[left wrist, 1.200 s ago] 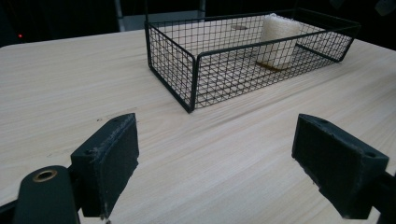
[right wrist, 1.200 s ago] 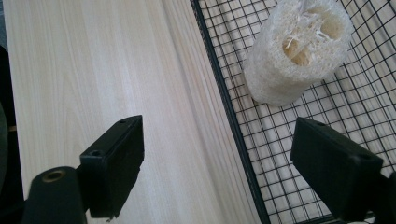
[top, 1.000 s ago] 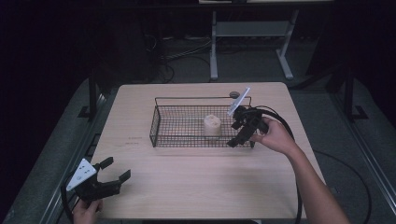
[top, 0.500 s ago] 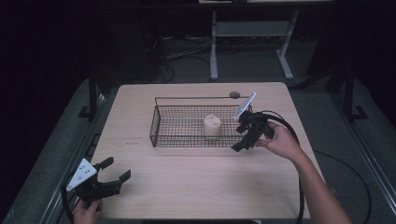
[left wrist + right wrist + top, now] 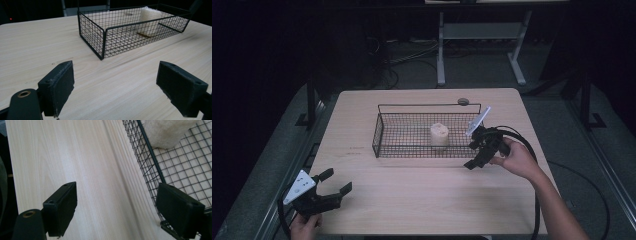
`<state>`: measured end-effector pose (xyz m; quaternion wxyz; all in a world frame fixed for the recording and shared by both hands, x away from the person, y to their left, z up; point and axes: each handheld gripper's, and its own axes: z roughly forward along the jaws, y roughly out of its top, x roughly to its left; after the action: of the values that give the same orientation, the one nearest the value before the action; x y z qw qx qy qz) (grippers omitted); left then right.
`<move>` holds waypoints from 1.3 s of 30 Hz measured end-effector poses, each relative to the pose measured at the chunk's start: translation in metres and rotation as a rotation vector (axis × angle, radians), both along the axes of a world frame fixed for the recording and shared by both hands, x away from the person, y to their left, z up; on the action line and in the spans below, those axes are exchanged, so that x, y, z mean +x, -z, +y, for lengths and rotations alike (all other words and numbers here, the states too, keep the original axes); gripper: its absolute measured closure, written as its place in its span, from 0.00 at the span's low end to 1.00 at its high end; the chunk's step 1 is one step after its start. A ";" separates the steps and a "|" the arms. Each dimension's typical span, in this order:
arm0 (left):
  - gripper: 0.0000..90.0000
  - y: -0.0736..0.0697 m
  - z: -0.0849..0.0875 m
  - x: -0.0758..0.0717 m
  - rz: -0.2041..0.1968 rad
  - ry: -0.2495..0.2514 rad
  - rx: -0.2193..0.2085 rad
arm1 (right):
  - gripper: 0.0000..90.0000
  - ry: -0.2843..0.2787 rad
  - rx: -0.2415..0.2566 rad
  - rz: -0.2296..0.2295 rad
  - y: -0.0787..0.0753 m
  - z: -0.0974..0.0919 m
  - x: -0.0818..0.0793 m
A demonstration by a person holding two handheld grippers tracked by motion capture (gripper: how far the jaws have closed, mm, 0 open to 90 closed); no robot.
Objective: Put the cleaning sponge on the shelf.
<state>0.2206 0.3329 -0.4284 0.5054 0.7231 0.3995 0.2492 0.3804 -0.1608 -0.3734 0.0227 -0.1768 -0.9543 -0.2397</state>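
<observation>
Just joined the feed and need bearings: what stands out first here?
A black wire basket sits mid-table with a pale cylindrical object standing inside, toward its right. The right gripper hovers open by the basket's right end; the left gripper rests open at the table's near-left corner.

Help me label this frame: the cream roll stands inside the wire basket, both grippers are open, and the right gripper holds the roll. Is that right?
Not quite. The right gripper holds nothing: in the right gripper view its jaws stand apart over the bare table beside the wire basket. The rest holds: the cream roll stands inside the basket, and the left gripper is open too.
</observation>
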 end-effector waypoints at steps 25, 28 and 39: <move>0.16 0.000 -0.001 0.000 0.000 0.003 0.002 | 0.19 -0.007 0.013 0.003 0.014 -0.007 -0.022; 0.15 0.000 -0.002 0.000 0.001 0.005 0.004 | 0.19 0.000 0.023 -0.003 0.014 -0.010 -0.026; 0.16 0.000 -0.002 -0.001 0.001 0.005 0.006 | 0.18 0.016 0.032 0.000 0.024 -0.020 -0.036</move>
<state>0.2200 0.3313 -0.4285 0.5036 0.7259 0.3970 0.2488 0.3439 -0.1804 -0.3974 0.0238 -0.1840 -0.9489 -0.2553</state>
